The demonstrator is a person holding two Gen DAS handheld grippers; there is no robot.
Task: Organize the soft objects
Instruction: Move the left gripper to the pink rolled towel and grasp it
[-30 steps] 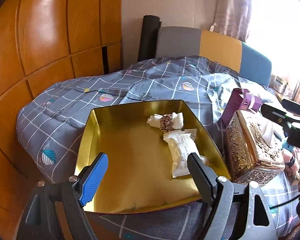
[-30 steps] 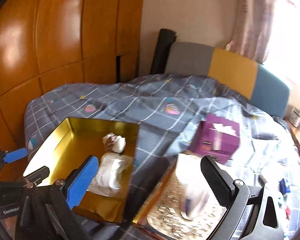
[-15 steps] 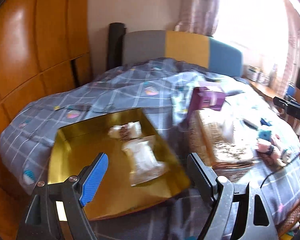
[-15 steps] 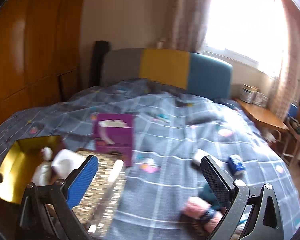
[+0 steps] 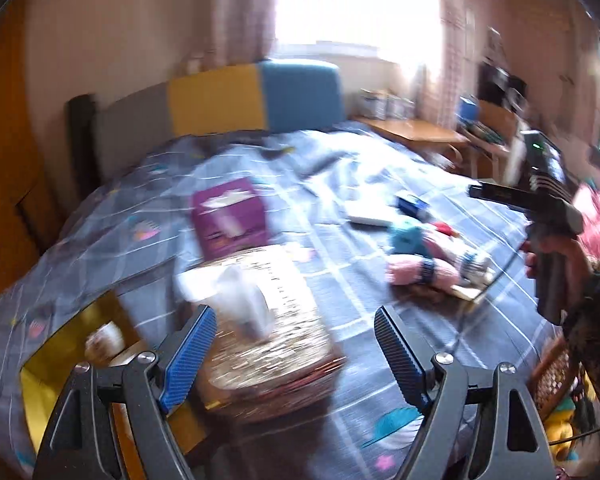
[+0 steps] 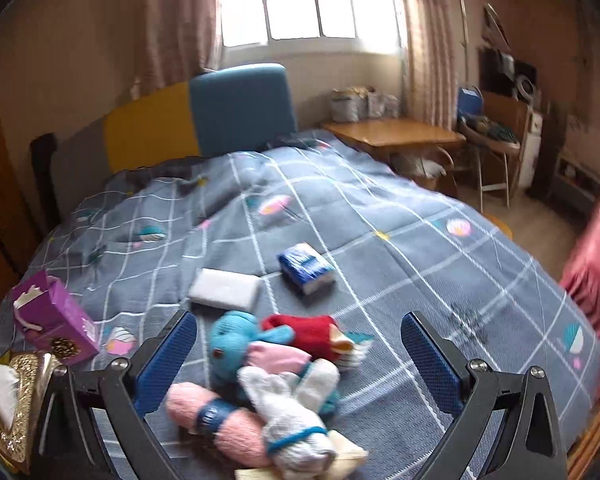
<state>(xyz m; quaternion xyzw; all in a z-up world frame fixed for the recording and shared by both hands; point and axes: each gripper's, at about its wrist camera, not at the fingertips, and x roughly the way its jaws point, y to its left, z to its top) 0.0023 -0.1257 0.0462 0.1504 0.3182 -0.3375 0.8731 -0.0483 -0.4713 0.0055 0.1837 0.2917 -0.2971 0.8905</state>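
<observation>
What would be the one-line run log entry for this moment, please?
left gripper: open, empty | right gripper: open, empty, above soft toy pile | gold tray: two items inside | toys not yet picked

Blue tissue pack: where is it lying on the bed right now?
In the right wrist view the blue tissue pack lies on the grey quilt beyond the open right gripper, right of the white sponge block and behind the red sock.

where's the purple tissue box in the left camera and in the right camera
Left wrist: the purple tissue box sits left of centre on the bed, just behind the gold ornate box.
Right wrist: the purple tissue box is at the far left edge, again beside the gold ornate box.
Shared landmark: the blue headboard panel.
</observation>
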